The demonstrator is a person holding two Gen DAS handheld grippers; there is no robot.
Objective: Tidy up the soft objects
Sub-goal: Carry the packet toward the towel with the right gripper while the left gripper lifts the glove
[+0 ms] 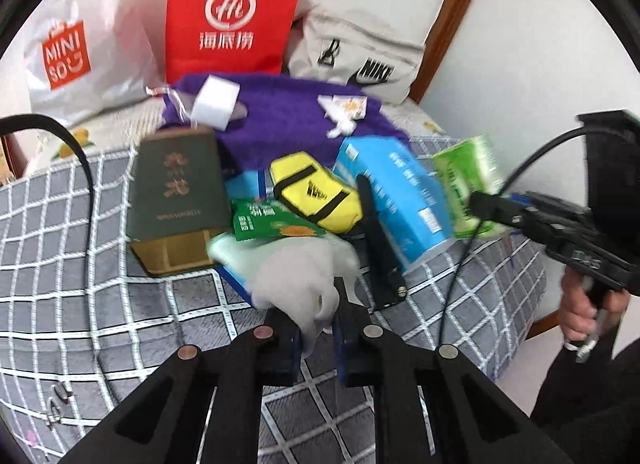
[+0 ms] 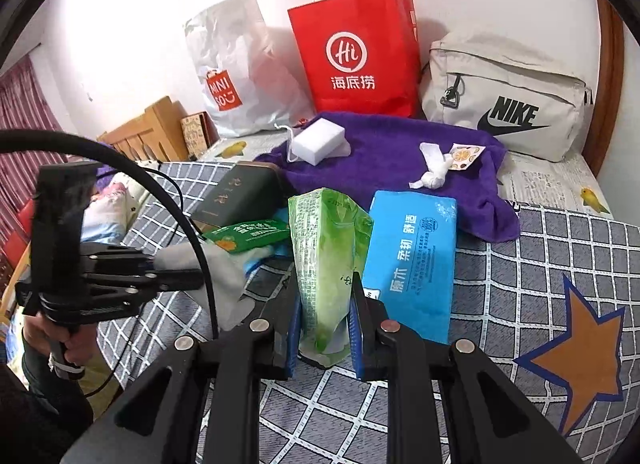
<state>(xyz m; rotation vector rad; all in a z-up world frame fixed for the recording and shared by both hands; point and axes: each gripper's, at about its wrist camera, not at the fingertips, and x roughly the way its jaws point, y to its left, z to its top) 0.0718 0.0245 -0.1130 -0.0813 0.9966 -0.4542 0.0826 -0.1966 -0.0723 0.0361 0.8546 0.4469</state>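
The bed (image 2: 560,264), under a grey checked cover, fills the ground below both grippers. Beyond them, against the wall, stand a red bag (image 2: 356,56), a white bag (image 2: 236,68) and a grey Nike bag (image 2: 508,100), with a purple towel (image 2: 384,160) spread just in front of these. The three bags look the likeliest place for the soft things, and they lie straight ahead of and above both grippers, past the towel; neither hand seems clearly the nearer.

Closer in, a blue tissue pack (image 2: 412,260) lies just right of the right gripper's fingers, its long axis running away from the camera. A dark green box (image 1: 176,192) sits ahead and left of the left gripper, a yellow pouch (image 1: 316,192) straight ahead of it, and a small green packet (image 1: 272,224) just beyond its cloth.

The right gripper (image 2: 325,328) is clamped on a green tissue pack (image 2: 328,260), which stands upright between the jaws and rises away from the camera.

The left gripper (image 1: 316,328) has its jaws nearly together, pinching a pale cloth (image 1: 296,276) that bunches up ahead of the fingers, above the cover
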